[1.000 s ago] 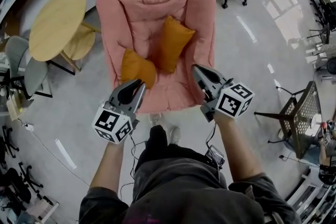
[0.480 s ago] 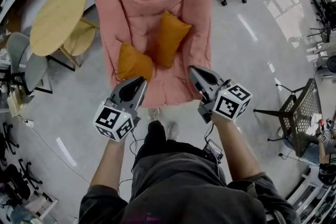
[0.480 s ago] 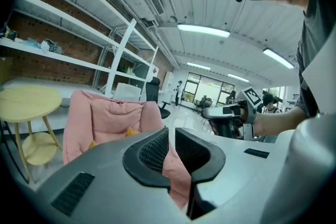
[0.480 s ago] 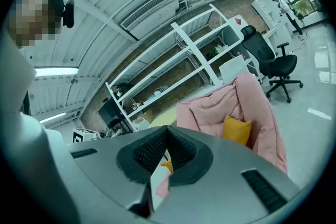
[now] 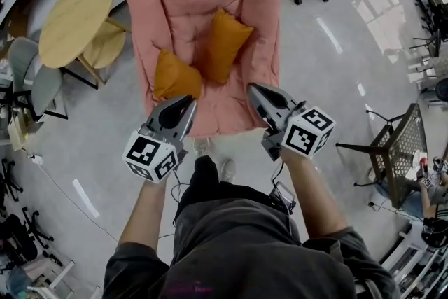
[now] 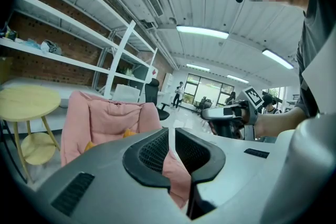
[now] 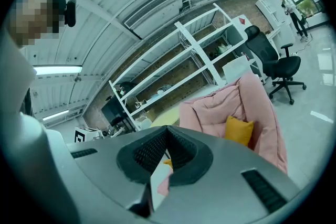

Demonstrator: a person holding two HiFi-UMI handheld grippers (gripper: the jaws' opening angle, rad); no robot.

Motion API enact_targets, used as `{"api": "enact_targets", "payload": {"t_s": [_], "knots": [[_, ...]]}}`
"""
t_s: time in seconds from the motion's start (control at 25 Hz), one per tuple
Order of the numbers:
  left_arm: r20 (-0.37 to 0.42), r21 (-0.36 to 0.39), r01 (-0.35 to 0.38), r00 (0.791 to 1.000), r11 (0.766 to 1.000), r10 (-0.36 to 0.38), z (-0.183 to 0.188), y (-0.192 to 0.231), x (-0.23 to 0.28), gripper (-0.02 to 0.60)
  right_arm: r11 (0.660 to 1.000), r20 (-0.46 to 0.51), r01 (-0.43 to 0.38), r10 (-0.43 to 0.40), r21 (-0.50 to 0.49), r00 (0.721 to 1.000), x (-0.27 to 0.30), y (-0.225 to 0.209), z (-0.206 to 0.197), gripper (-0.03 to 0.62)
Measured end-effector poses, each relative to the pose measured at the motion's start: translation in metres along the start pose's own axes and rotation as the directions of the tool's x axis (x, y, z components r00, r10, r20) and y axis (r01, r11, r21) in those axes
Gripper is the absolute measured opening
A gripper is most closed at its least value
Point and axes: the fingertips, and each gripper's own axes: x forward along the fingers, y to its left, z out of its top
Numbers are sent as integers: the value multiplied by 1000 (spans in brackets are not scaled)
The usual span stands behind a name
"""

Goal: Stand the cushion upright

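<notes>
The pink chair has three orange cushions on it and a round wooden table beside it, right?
Not three: the head view shows two orange cushions on the pink chair, a tall cushion and a low cushion. The round wooden table is beside it.

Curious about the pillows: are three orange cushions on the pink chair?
No, only two: a larger orange cushion and a smaller orange cushion on the pink chair.
</notes>
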Motion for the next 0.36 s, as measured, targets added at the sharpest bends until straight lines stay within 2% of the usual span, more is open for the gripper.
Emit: {"api": "enact_targets", "payload": {"t_s": [0.36], "knots": [[-1, -4, 4, 1000, 1000, -4, 0, 1, 0, 46, 1000, -3, 9, -9, 6, 1000, 1, 0, -2, 14]]}}
